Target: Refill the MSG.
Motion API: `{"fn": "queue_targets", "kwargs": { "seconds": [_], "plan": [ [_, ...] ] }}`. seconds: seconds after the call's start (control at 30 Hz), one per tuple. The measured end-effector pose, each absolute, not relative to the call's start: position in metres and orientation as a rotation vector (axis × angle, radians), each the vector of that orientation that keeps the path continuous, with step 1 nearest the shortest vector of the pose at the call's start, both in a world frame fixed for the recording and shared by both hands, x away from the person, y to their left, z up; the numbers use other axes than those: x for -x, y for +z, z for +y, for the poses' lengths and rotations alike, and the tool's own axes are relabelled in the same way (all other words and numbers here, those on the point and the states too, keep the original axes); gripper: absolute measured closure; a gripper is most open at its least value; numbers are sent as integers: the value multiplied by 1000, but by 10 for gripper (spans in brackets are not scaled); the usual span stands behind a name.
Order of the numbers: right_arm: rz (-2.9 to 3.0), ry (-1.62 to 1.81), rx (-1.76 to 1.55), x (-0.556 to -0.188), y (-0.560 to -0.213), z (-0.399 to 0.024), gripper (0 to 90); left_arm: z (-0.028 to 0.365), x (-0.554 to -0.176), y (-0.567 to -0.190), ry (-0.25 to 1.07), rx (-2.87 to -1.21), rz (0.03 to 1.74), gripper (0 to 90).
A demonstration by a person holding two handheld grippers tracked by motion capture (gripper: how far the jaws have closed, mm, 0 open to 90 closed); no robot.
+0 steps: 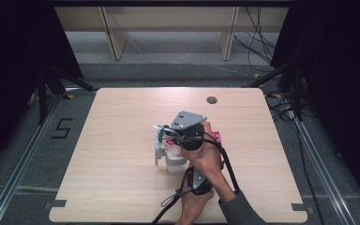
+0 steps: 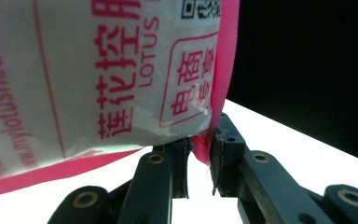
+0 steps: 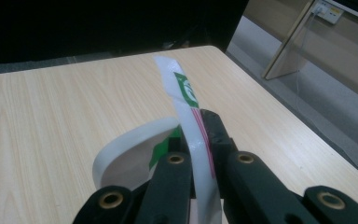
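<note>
Holding 1 white-and-pink packet (image 1: pixel 173 149) between both grippers, just right of frame centre in the high view, above the pale table (image 1: pixel 117 154). The right gripper (image 1: pixel 168 133), with its grey plate, sits over the packet; the left gripper (image 1: pixel 187 176) comes up from below, near the bottom edge. Detail at the jaws is too small to read here.

Left gripper view: the left gripper (image 2: pixel 199 161) has its jaws clamped on the packet's pink sealed edge at 1 lower corner. The printed white face (image 2: pixel 98 74) fills the upper left. Likely an anchor hold on the strong seam.

Right gripper view: the right gripper (image 3: pixel 196 154) is closed flat on a thin white strip with a green mark (image 3: pixel 186 100), rising at frame centre; a curled white flap lies lower left. Probably pinched for tearing or peeling open.
</note>
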State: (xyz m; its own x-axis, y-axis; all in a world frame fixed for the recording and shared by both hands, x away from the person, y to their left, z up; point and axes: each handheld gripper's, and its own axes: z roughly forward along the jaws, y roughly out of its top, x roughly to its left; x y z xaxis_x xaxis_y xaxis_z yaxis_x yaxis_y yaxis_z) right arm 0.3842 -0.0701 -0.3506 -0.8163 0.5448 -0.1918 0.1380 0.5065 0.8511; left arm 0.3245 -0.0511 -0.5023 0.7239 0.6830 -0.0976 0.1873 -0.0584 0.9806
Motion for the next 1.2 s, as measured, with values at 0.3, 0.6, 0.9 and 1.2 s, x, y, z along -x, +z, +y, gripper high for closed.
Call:
{"fn": "queue_targets", "kwargs": {
  "seconds": [0.3, 0.6, 0.9, 1.2],
  "plan": [
    [2319, 1252, -557, -384, -351, -69, 898, -49, -326, -503, 478, -1636, 716, 783],
    [2318, 1246, -548, -385, -351, -69, 898, -51, -325, -503, 468, -1613, 723, 782],
    [2323, 1243, -562, -385, -353, -68, 898, -51, -324, -504, 468, -1607, 727, 781],
    [2319, 1237, -552, -386, -354, -68, 898, -51, -325, -504, 465, -1610, 728, 781]
  ]
}}
